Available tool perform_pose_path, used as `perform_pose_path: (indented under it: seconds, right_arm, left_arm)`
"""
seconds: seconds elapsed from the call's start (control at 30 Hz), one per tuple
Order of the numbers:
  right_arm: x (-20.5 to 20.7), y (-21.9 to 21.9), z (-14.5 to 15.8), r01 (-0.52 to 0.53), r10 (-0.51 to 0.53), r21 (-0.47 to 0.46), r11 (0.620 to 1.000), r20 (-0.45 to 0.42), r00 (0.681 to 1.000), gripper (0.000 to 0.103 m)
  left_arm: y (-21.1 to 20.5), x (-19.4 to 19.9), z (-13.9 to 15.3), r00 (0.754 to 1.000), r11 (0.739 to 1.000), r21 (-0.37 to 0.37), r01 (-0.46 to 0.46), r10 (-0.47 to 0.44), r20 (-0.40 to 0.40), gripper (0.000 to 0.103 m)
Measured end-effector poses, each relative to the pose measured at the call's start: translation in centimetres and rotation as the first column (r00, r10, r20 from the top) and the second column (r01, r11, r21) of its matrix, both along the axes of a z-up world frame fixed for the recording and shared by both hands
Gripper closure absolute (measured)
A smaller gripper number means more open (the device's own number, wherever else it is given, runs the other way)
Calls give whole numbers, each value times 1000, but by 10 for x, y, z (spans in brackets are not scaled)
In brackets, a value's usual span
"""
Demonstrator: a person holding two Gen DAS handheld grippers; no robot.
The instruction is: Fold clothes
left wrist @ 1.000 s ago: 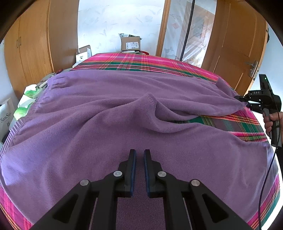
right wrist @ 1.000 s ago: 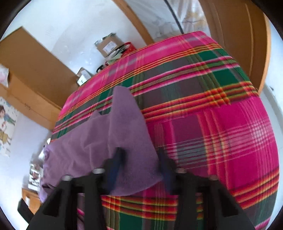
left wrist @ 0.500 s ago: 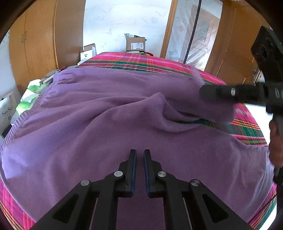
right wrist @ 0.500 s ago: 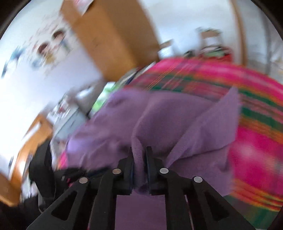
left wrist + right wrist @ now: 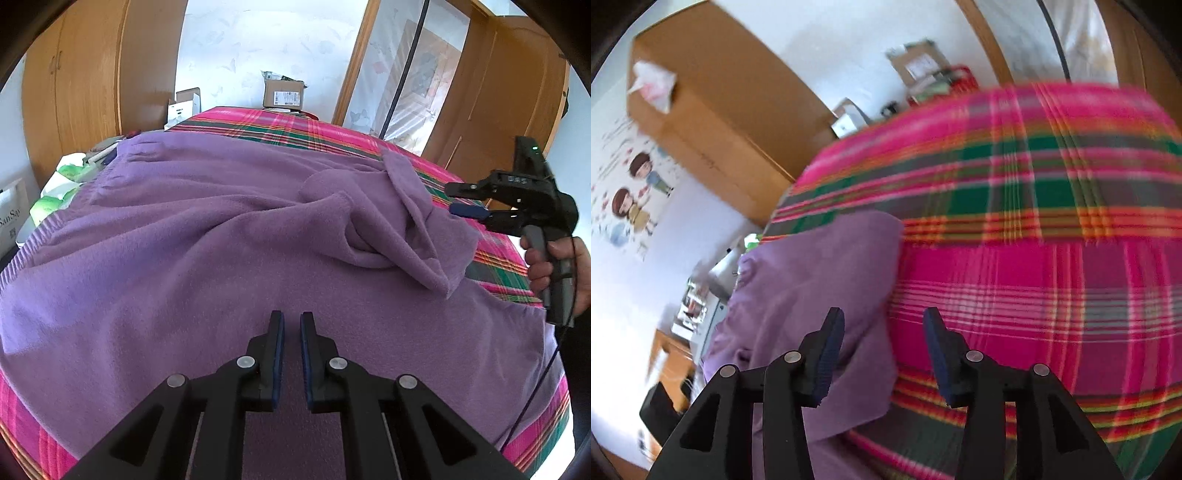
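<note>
Right hand-held gripper (image 5: 882, 354) jaws opening, nothing between; left hand-held gripper (image 5: 291, 356) narrowly spread over purple garment (image 5: 184, 258).

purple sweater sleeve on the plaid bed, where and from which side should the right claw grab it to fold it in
Grip the purple sweater at the free end of its sleeve, the loose flap lying bunched over the plaid bedcover. Come in from the right edge of the bed, where the right claw, jaws opening and empty, sits. That edge looks raised off the cover, so a finger could probably slide under.
</note>
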State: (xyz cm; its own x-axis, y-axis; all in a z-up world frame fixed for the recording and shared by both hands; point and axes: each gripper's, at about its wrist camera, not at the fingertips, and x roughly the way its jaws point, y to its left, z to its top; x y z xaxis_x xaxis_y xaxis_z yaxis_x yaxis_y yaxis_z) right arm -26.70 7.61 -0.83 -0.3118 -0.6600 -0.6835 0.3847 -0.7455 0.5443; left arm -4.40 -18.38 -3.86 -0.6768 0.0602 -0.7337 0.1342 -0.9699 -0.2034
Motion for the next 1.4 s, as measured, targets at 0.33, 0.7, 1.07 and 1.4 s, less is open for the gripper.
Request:
perform_pose_path:
  seconds: [0.33, 0.7, 1.07, 1.4]
  right_arm:
    - [23, -88, 27, 7, 24, 194, 981, -160, 987, 56]
    - [30, -125, -1, 19, 73, 449, 894, -188, 979, 80]
    - [23, -33, 45, 115, -82, 144, 983, -220, 972, 97]
    - [-3, 123, 84, 441, -408, 60, 895, -288, 866, 97]
  left_arm:
    - [7, 1, 1, 1000, 999, -32, -2, 3, 4, 94]
    - [4, 4, 1, 1000, 1000, -13, -3, 3, -4, 94]
    - [0, 3, 1, 1000, 1000, 21, -3, 4, -12, 94]
    - [0, 1, 0, 1000, 1000, 30, -3, 4, -14, 94]
